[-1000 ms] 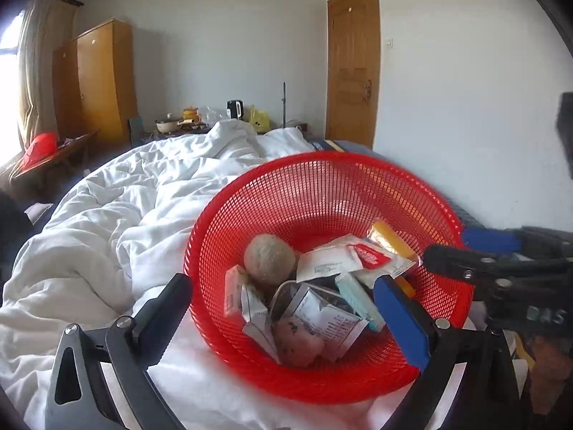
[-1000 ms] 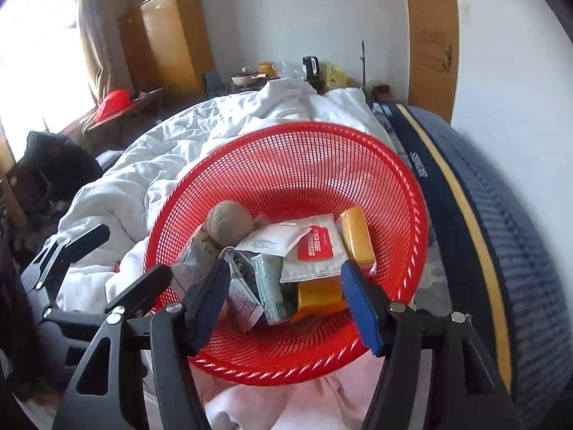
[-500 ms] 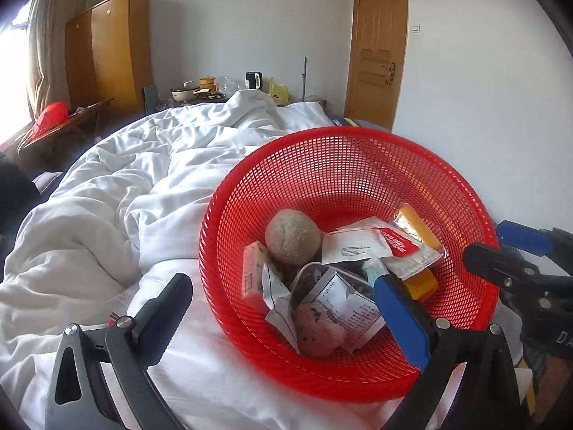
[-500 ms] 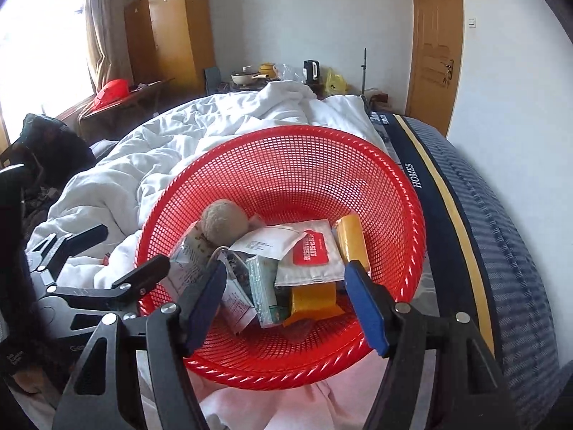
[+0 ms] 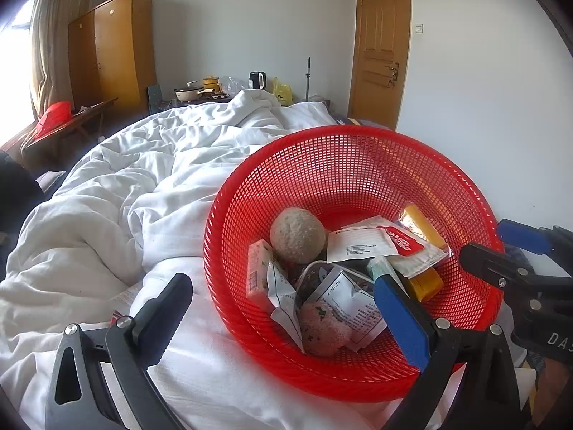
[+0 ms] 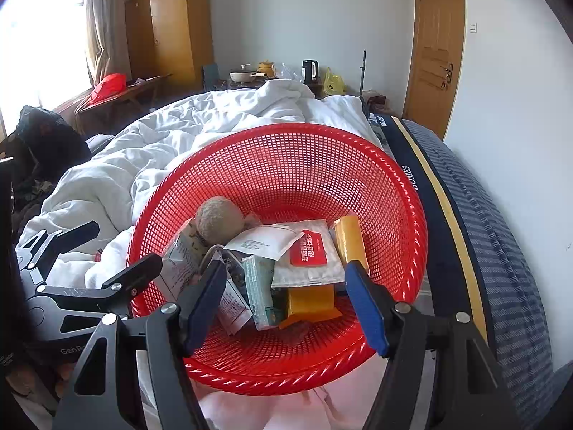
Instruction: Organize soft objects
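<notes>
Basket: the red mesh basket (image 6: 394, 193) sits on the white duvet (image 5: 125, 193), tipped toward you, with its right side next to the bare blue mattress edge (image 6: 501, 251).
Already inside: a beige fuzzy ball (image 5: 298, 235), a pinkish plush lump (image 5: 324, 333), a white pouch with red label (image 6: 308, 251), two yellow packets (image 6: 349, 238), a pale green tissue pack (image 6: 259, 288) and some crumpled printed wrappers (image 5: 343, 297). They are all piled at the low front side.
Left gripper (image 5: 283, 317): your jaws stand wide and hold nothing; one finger is over the duvet, the other over the basket contents.
Right gripper (image 6: 286, 299): also wide and empty, with both fingers just above the front of the pile.
Done so far: I judge the collecting mostly finished, since almost all soft things are in the basket.
Still left: a small printed thing (image 5: 120, 302) peeks out on the duvet by your left finger; maybe it must go in too. The pile is untidy, so you may still need to arrange it.
</notes>
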{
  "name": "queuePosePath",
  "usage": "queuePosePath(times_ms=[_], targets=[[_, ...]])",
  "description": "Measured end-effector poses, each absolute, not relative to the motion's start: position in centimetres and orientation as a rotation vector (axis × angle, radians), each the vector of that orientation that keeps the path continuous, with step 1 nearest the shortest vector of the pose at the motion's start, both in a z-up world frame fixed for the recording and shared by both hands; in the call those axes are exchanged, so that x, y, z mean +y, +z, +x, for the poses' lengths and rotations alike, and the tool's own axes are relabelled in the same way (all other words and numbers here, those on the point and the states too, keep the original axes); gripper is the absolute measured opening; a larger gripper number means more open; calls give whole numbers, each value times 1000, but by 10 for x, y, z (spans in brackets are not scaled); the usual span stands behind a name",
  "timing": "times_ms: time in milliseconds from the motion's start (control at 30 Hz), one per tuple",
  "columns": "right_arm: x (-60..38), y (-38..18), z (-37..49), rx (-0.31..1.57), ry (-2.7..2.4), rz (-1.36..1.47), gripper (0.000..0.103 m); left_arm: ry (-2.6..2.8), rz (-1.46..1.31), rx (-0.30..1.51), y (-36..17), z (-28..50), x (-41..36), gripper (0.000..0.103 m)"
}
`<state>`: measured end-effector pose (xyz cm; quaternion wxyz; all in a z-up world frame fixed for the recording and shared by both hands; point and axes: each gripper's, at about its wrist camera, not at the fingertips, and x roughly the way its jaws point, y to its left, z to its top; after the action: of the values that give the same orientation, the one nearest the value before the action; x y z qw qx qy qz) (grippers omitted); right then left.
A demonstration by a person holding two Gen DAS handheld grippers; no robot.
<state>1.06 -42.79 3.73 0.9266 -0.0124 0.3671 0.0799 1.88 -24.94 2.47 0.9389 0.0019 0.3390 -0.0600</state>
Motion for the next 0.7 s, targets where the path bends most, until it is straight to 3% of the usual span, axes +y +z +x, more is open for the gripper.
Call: queuePosePath(times_ms=[700], targets=[[-426,31,13,761,163,-36,68,-115,7,702,22,20,-249,102]])
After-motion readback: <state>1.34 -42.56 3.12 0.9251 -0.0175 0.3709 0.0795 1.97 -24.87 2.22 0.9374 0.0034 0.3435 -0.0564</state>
